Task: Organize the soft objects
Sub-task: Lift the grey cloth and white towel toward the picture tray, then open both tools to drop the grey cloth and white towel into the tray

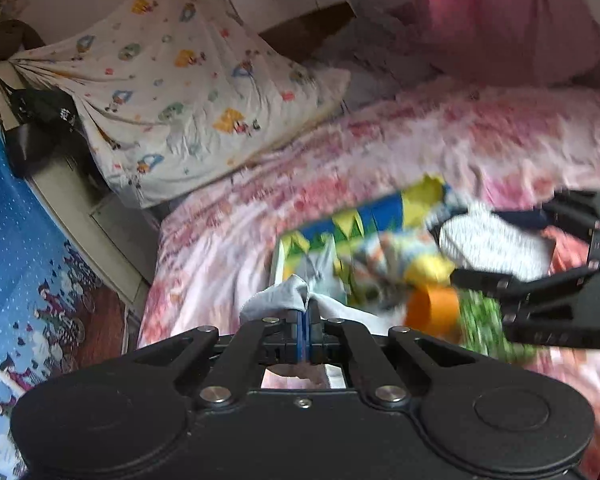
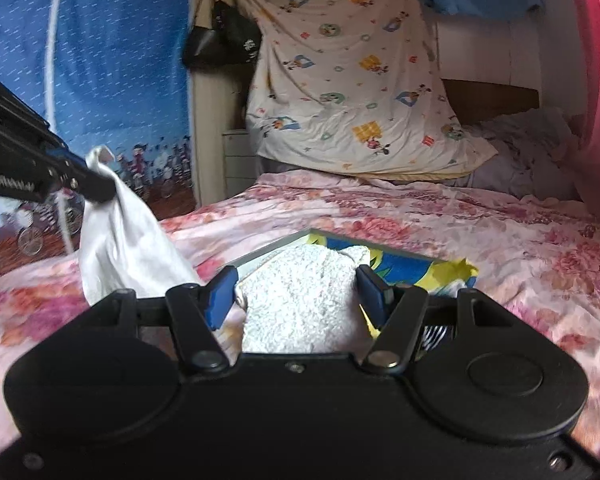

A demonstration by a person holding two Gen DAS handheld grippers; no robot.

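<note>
My left gripper (image 1: 306,314) is shut on a corner of a thin white cloth (image 1: 280,298). In the right wrist view that cloth (image 2: 124,240) hangs from the left gripper (image 2: 100,188) above the bed's left side. My right gripper (image 2: 298,280) is shut on a white fluffy towel (image 2: 300,300), its blue pads (image 2: 220,296) pressing both sides. The left wrist view shows the right gripper (image 1: 504,246) holding the towel (image 1: 472,236) over a blue, yellow and green box (image 1: 360,236) of mixed fabrics. That box (image 2: 404,266) lies on the floral bedspread (image 2: 500,240).
A cartoon-print sheet (image 2: 360,80) hangs at the head of the bed. Black bags (image 2: 220,40) hang beside it over a white cabinet (image 2: 238,160). A blue curtain (image 2: 100,60) stands to the left, pink fabric (image 2: 596,80) to the right. An orange item (image 1: 432,308) lies beside the box.
</note>
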